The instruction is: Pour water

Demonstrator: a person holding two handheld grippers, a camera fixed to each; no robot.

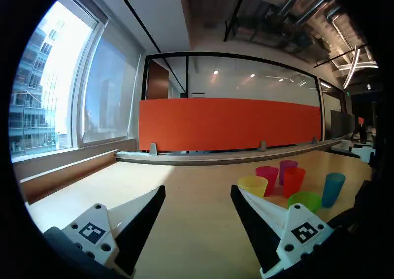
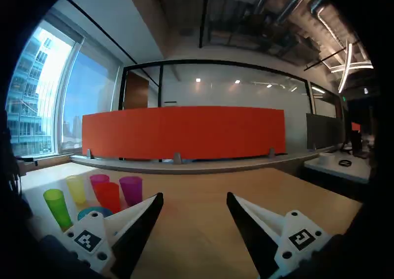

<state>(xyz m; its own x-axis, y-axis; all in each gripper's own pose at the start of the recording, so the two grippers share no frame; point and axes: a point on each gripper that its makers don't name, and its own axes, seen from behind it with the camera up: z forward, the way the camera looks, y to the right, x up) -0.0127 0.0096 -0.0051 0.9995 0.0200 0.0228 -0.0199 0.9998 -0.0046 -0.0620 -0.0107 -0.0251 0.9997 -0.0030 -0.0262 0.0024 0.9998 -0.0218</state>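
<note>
Several coloured plastic cups stand in a cluster on the wooden table (image 1: 197, 229). In the left gripper view they sit right of centre: yellow cup (image 1: 253, 184), pink cup (image 1: 267, 173), purple cup (image 1: 288, 165), orange-red cup (image 1: 293, 180), green cup (image 1: 304, 200), teal cup (image 1: 333, 189). My left gripper (image 1: 197, 190) is open, short of them, holding nothing. In the right gripper view the cluster is at the lower left: green cup (image 2: 57, 207), yellow cup (image 2: 76, 188), red cup (image 2: 108, 196), purple cup (image 2: 131, 189), and a teal cup (image 2: 94, 212) partly behind a finger. My right gripper (image 2: 194, 196) is open and holds nothing.
An orange divider panel (image 1: 226, 123) runs along the table's far edge on a grey rail. Large windows (image 1: 49, 96) line the left side. A white desk (image 2: 340, 165) with small items stands to the right of the table.
</note>
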